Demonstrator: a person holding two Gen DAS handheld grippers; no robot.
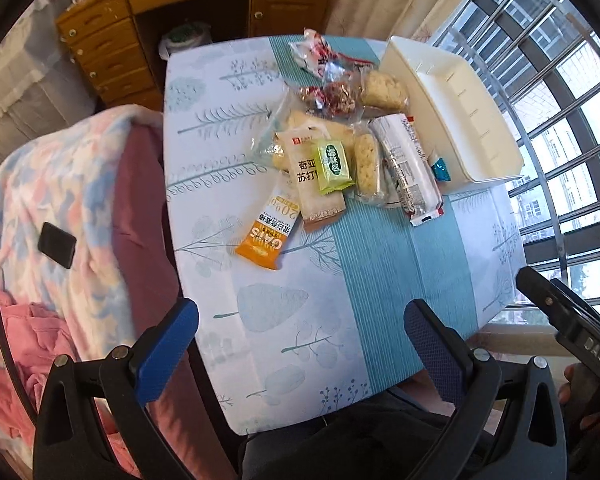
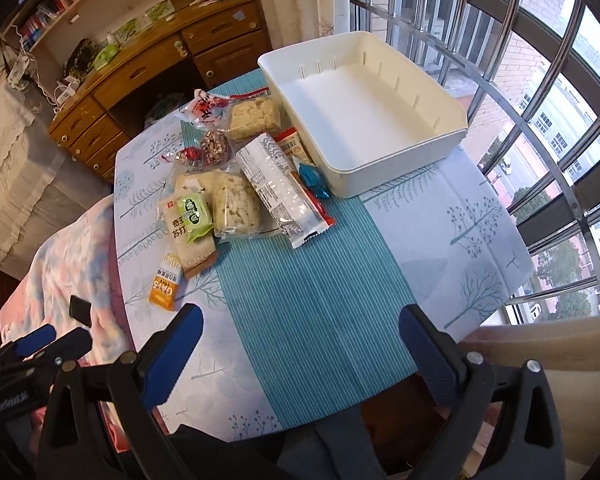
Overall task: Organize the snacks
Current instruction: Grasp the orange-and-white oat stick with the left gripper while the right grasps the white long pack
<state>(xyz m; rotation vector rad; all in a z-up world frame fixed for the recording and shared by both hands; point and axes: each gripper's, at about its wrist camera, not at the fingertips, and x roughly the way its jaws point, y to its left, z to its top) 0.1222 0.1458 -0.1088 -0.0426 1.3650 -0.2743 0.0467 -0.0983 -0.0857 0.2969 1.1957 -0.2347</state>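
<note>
I see both the left gripper (image 1: 302,330) and right gripper (image 2: 300,328) with jaws apart, empty. Snack packets (image 2: 236,184) lie heaped beside the white bin (image 2: 400,168).

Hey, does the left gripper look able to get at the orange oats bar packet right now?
Probably yes. The orange oats bar packet lies flat at the near edge of the snack pile, nothing on its lower end, and the left gripper hovers open with bare patterned tablecloth between them.
</note>
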